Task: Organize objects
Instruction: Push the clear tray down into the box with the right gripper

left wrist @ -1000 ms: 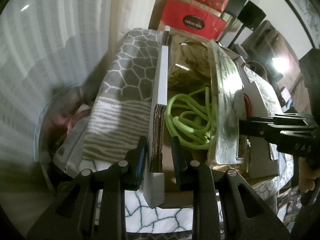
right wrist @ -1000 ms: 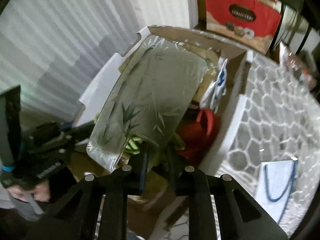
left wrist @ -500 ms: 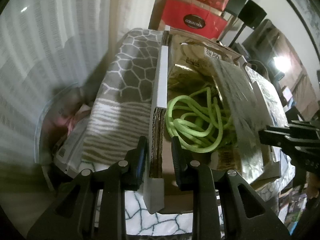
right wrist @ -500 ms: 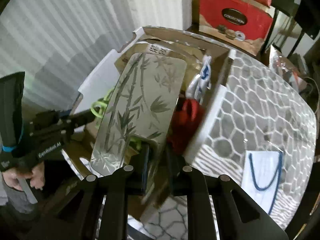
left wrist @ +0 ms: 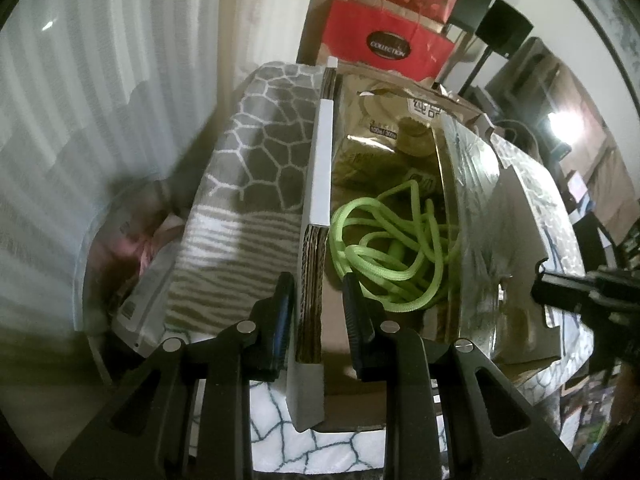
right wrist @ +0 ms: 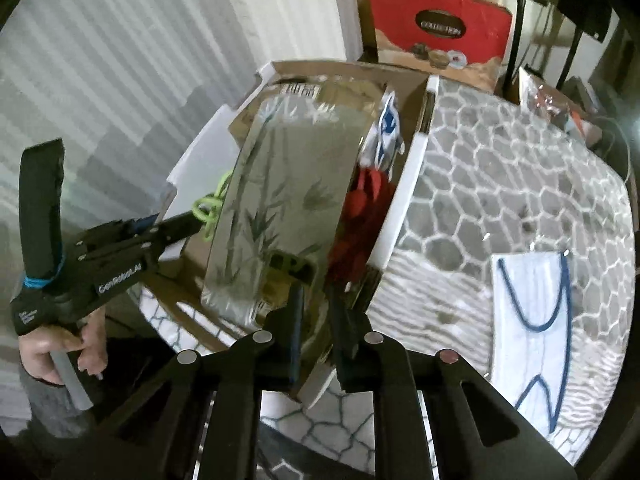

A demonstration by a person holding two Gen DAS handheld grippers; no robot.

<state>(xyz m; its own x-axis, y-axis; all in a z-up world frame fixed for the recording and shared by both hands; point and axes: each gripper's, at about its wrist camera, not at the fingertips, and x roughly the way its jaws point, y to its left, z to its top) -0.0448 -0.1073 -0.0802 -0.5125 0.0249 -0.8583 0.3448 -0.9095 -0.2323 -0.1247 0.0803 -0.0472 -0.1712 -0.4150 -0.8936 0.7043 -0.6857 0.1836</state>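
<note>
On the left, our left gripper (left wrist: 316, 300) stays clenched on the corrugated side wall of the cardboard box (left wrist: 311, 276), steadying it just as it did a second ago; it has not shifted. Inside the box, just right of that wall, the green rope (left wrist: 384, 252) lies coiled beside a gold foil bag (left wrist: 372, 148).

Further right, the glass tray (right wrist: 280, 200) with its bamboo pattern is what has changed. A second ago it stood almost on edge over the box's middle; now it tips back more and sits a little higher, its lower end pinched in our right gripper (right wrist: 314, 312). Those jaws have just been closing and now grasp the tray's handle end. Beyond it, a red item (right wrist: 360, 216) and a blue-and-white packet (right wrist: 386, 128) rest against the far wall.

We judge the tray is being lifted out, or re-angled, rather than settled, so its place is still undecided.
</note>
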